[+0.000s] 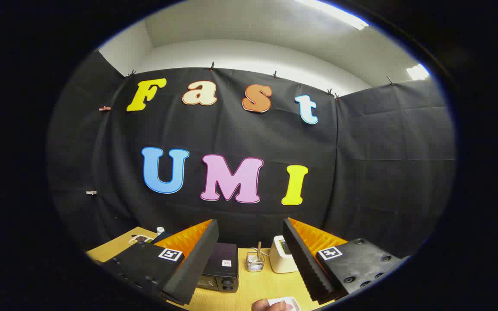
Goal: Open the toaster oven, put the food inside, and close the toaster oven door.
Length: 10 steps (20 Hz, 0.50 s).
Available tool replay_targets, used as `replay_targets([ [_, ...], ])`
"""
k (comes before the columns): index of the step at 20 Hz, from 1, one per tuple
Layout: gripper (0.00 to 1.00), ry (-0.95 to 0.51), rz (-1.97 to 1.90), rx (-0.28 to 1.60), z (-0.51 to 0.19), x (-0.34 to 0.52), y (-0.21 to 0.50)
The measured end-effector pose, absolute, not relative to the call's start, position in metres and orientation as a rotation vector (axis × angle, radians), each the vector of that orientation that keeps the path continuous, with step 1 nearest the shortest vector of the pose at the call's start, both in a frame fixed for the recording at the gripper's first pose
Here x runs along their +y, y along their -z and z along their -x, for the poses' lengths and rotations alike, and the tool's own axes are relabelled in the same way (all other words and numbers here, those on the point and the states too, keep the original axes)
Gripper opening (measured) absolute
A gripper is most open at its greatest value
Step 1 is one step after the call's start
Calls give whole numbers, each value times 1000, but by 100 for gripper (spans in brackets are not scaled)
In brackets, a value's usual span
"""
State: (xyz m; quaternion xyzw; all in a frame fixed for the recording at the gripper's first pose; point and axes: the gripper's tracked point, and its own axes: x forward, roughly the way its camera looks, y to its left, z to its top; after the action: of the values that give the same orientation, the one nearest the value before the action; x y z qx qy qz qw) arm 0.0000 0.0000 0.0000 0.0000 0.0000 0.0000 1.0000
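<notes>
- Claw [251, 259] fingers stand wide apart, raised above the bench and tilted up toward the booth wall, with nothing held between them.
- On the wooden bench [257, 285], the toaster oven [221, 272] sits just ahead of the left finger [193, 263], which hides part of it. It is a dark box with a small white sticker on its top and what looks like a knob on its front, low down. Whether its door is open or closed I cannot tell from this angle.
- Between the two fingers, beside the toaster oven on its right, stands a small clear holder [255, 261] with a thin stick upright in it.
- Right of that holder is a white boxy appliance [281, 255], close against the inner edge of the right finger [307, 263].
- Nearest the camera, low between the fingers, a person's fingertip [268, 306] touches a white card-like object with a reddish patch [287, 303] lying on the bench. Whether this is the food is too small to tell.
- Beyond the left finger, toward the far corner of the bench, lie a small white dish or packet with dark contents [140, 239] and a little white-capped bottle [160, 230], near each other.
- Black cloth [383, 172] hangs behind the bench as the booth wall, pinned along its top edge with clips, and a pale ceiling with strip lights [339, 15] shows above it.
</notes>
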Motion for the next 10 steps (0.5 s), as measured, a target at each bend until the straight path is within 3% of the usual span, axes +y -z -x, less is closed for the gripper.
replay_targets([
  [10, 97, -1, -18, 29, -3, 5, 10],
])
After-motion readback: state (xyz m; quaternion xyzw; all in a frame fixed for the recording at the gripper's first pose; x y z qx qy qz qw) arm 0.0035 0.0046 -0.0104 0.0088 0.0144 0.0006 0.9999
